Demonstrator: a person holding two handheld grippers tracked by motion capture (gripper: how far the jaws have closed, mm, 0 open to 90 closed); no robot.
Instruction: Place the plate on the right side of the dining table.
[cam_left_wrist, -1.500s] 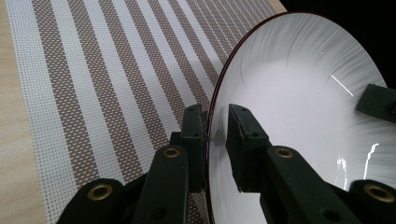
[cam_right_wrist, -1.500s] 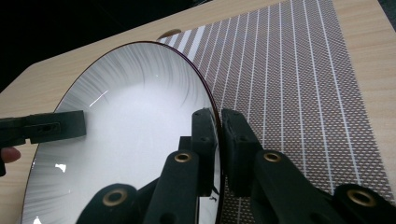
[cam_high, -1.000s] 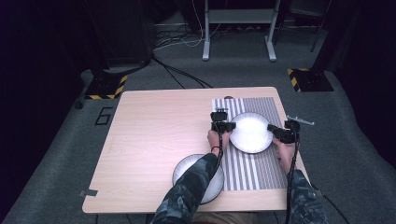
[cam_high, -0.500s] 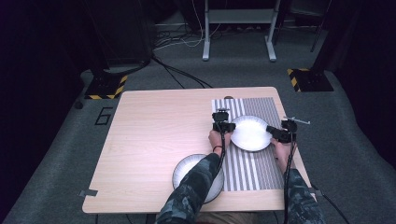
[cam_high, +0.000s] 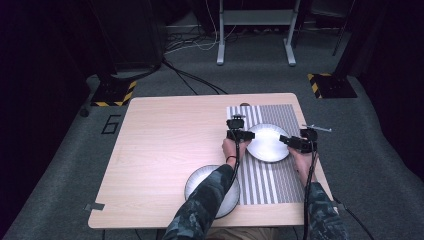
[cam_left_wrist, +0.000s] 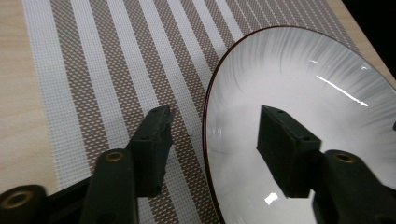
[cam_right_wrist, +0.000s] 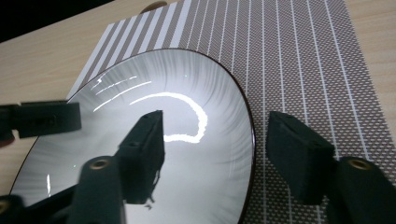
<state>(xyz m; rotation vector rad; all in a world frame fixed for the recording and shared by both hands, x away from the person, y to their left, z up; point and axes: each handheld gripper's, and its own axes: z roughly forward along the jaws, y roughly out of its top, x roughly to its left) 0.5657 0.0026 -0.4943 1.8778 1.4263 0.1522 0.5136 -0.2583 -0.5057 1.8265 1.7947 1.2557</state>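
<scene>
With both sets of jaws just sprung apart, left gripper (cam_left_wrist: 212, 135) and right gripper (cam_right_wrist: 215, 149) each straddling the plate (cam_high: 268, 142) rim unclamped, draw back level, away from the rim. Plate resting on the striped mat (cam_high: 272, 182), seemingly flat. Seen from above alone: second plate (cam_high: 197, 181) nearer the table's (cam_high: 165, 145) front edge.

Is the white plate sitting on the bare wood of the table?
No, the white plate rests on the striped placemat, which covers that part of the table.
</scene>
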